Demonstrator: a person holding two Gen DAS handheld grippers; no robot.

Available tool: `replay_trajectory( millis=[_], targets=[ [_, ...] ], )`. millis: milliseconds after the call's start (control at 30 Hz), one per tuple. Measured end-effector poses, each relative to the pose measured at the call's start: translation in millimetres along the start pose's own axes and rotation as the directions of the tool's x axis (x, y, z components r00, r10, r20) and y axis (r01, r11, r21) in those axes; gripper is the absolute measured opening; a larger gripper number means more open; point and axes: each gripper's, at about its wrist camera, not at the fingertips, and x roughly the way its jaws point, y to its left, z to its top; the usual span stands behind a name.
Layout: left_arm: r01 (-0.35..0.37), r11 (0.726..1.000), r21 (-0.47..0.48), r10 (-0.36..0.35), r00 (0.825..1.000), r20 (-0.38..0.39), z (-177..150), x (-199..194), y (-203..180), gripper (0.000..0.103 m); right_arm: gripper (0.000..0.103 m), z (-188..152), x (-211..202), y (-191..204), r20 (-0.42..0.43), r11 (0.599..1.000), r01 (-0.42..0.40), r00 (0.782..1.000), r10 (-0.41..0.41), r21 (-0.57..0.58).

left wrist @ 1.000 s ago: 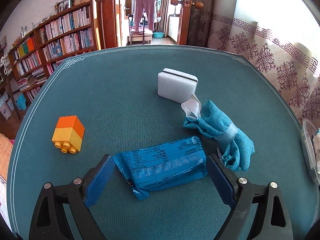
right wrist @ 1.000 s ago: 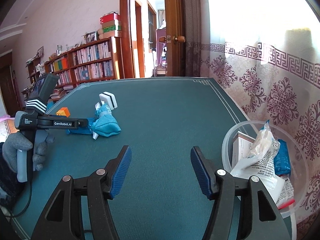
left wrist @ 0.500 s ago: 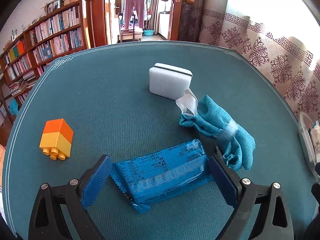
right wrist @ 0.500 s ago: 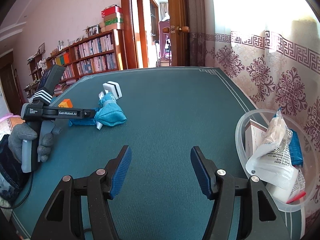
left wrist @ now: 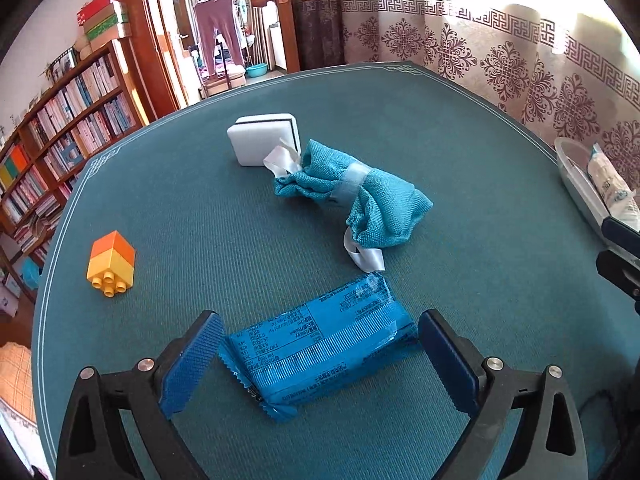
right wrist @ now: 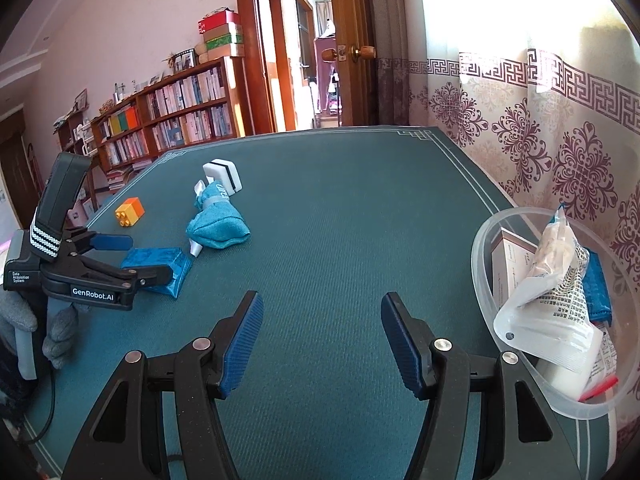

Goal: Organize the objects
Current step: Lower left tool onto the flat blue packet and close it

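- My left gripper (left wrist: 320, 356) stands spread wide around the blue snack packet (left wrist: 320, 350), its jaws having just opened further; the packet lies between them and neither pad presses on it.
- The packet rests flat on the green table (left wrist: 200, 220), slanted across my jaws, one crimped end by the left pad and the other near the right.
- To do this well, I judge the jaws should close slowly across the packet's length, catching the firm body rather than the thin crimped fins, which would likely fold and slip.
- A low, level approach seems wise: the wrapper is slick and may skid along the cloth if one pad arrives first.
- Just beyond lies the teal cloth pouch (left wrist: 352, 196), its white ribbon near the packet's far corner; I should lift clear of it.
- Farther off sit the white box (left wrist: 260, 144) and the orange and yellow toy brick (left wrist: 110, 260).
- My right gripper (right wrist: 320, 344) hovers empty and half parted above bare table.
- The clear plastic bowl (right wrist: 484, 240), already holding packets, sits at my right, the likely destination.
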Motion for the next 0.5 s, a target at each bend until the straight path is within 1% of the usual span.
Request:
replay_trajectory(
  millis=[33,100,200,300,400,433,500],
  targets=[
    [-0.007,1.000,0.013,0.007,1.000,0.010,1.3,-1.1,-0.3,0.100,0.063,0.1,-0.1,0.0,0.001,1.000,-0.001,1.000,0.001,0.000],
    [0.000,0.999,0.033,0.000,1.000,0.021,4.3,-1.2,0.6,0.100,0.063,0.3,0.2,-0.1,0.001,1.000,-0.001,1.000,0.001,0.000],
    [0.030,0.997,0.076,-0.030,1.000,0.006,4.8,4.8,0.7,0.100,0.063,0.2,0.6,0.3,-0.003,1.000,0.000,1.000,0.000,-0.003],
    [0.084,0.987,0.138,-0.082,0.996,-0.017,-0.8,10.0,-4.8,0.100,0.063,-0.9,2.3,-0.2,-0.010,1.000,0.003,1.000,-0.003,-0.003],
    [0.080,0.977,0.196,-0.076,0.997,-0.027,-8.4,14.3,-9.7,0.100,0.063,-1.8,5.0,-1.1,-0.020,1.000,0.006,1.000,-0.006,-0.001],
    [0.065,0.976,0.207,-0.061,0.998,-0.025,-9.5,15.8,-10.3,0.101,0.063,-2.1,5.6,-1.3,-0.021,1.000,0.007,1.000,-0.007,-0.001],
    [0.055,0.977,0.206,-0.054,0.998,-0.012,-9.1,15.9,-8.3,0.102,0.063,-2.7,6.7,-1.3,-0.025,1.000,0.008,1.000,-0.008,0.000]
  ],
)
